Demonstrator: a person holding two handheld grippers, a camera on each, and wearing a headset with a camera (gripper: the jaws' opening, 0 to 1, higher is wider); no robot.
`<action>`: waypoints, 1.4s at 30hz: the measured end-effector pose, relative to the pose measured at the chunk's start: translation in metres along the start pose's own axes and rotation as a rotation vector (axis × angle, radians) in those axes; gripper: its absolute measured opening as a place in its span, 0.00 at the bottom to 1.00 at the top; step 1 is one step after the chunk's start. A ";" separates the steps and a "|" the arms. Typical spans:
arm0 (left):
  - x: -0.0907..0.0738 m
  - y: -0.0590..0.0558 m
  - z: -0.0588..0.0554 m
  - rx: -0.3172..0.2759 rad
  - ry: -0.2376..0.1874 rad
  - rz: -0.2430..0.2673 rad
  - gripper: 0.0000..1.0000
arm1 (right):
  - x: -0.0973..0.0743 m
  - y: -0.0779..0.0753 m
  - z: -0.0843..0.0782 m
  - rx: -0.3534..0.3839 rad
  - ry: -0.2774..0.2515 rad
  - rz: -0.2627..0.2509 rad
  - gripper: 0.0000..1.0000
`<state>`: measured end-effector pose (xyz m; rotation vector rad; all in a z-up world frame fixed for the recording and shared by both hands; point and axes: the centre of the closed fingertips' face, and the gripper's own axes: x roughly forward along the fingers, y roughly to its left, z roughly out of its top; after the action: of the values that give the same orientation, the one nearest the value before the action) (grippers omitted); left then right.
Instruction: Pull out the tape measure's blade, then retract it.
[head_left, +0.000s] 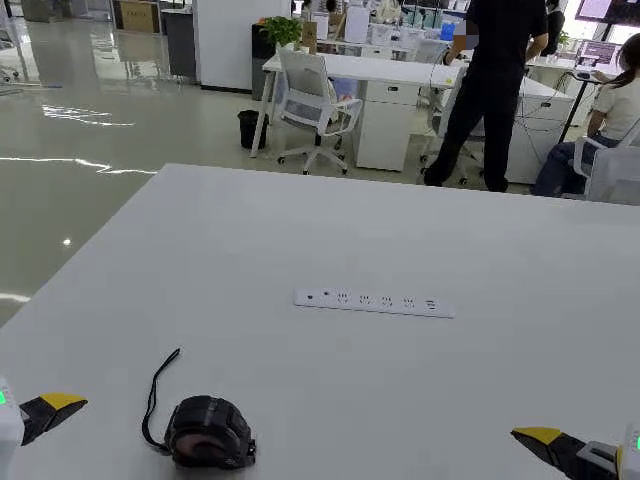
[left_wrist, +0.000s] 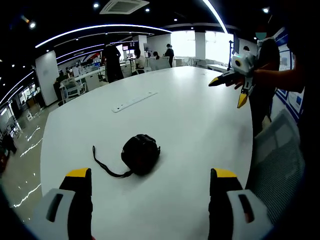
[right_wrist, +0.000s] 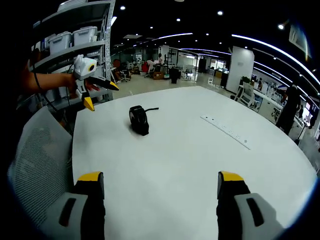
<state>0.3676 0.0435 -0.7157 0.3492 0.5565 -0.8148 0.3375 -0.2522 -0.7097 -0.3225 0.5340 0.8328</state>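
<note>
Tape measure (head_left: 208, 432): black case, lying on the white surface (head_left: 400, 400) near its front edge, toward the left side; its wrist strap (head_left: 155, 395) trails away from it.
Left gripper (right_wrist: 102, 96): raised over the near left corner and aimed in across the surface, near the tape measure but apart from it.
Left jaws: spread wide, holding nothing.
Right gripper (left_wrist: 227, 93): raised at the near right, well apart from the tape measure.
Right jaws: spread wide, holding nothing.
Power strip (head_left: 373, 302): flat at mid-surface, beyond the tape measure.

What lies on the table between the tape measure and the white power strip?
Nothing: in the head view the table is bare between the tape measure and the power strip.
</note>
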 end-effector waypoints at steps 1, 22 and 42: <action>0.001 0.001 0.000 0.008 0.005 -0.001 0.96 | 0.001 -0.001 0.002 -0.005 -0.002 0.008 0.97; 0.020 0.022 0.007 0.094 0.035 -0.057 0.93 | 0.031 -0.016 0.017 -0.120 0.026 0.112 0.92; 0.044 0.046 0.006 0.198 0.087 -0.117 0.85 | 0.076 -0.023 0.039 -0.220 0.000 0.198 0.76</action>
<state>0.4296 0.0441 -0.7331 0.5393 0.5829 -0.9746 0.4102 -0.2017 -0.7189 -0.4766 0.4796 1.0869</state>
